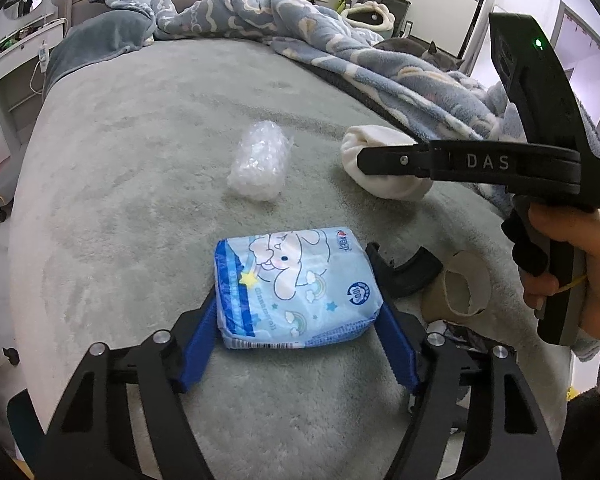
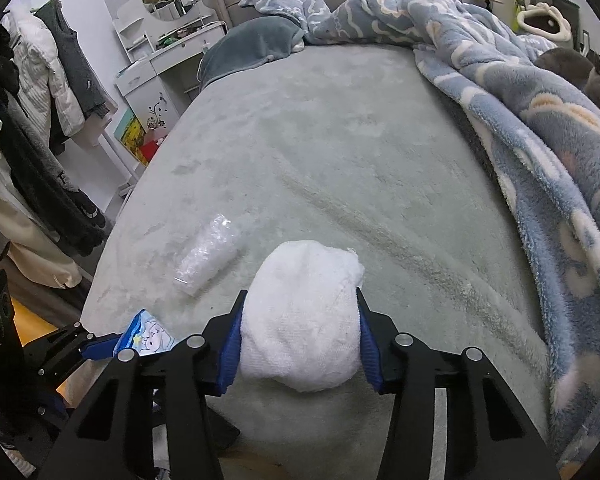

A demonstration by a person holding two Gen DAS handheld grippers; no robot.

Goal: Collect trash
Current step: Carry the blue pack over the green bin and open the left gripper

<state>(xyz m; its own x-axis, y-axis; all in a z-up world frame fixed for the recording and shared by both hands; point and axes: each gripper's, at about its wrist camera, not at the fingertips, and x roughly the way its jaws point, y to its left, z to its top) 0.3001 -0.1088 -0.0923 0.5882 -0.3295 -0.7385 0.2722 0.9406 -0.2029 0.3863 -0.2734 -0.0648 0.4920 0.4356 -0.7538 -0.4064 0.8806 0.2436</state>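
A blue cartoon-printed tissue pack (image 1: 296,284) lies on the grey-green bed cover (image 1: 140,168). My left gripper (image 1: 298,300) is shut on it, with a blue pad against each side. In the right wrist view, my right gripper (image 2: 300,296) is shut on a rolled white towel (image 2: 304,320), and its blue pads dent the towel's sides. The left wrist view shows the same towel (image 1: 380,188) under one of the right gripper's black fingers (image 1: 388,159). A crumpled wad of clear bubble wrap (image 1: 260,164) (image 2: 208,256) lies loose beyond the pack. A cardboard tube (image 1: 458,284) rests beside the pack.
A person's hand (image 1: 572,264) grips the right tool's handle. A blue fleece blanket (image 2: 540,152) is heaped along the bed's right side, and a grey cat (image 2: 580,68) lies behind it. A grey pillow (image 2: 252,44) sits at the headboard. Clothes (image 2: 40,120) hang left of the bed.
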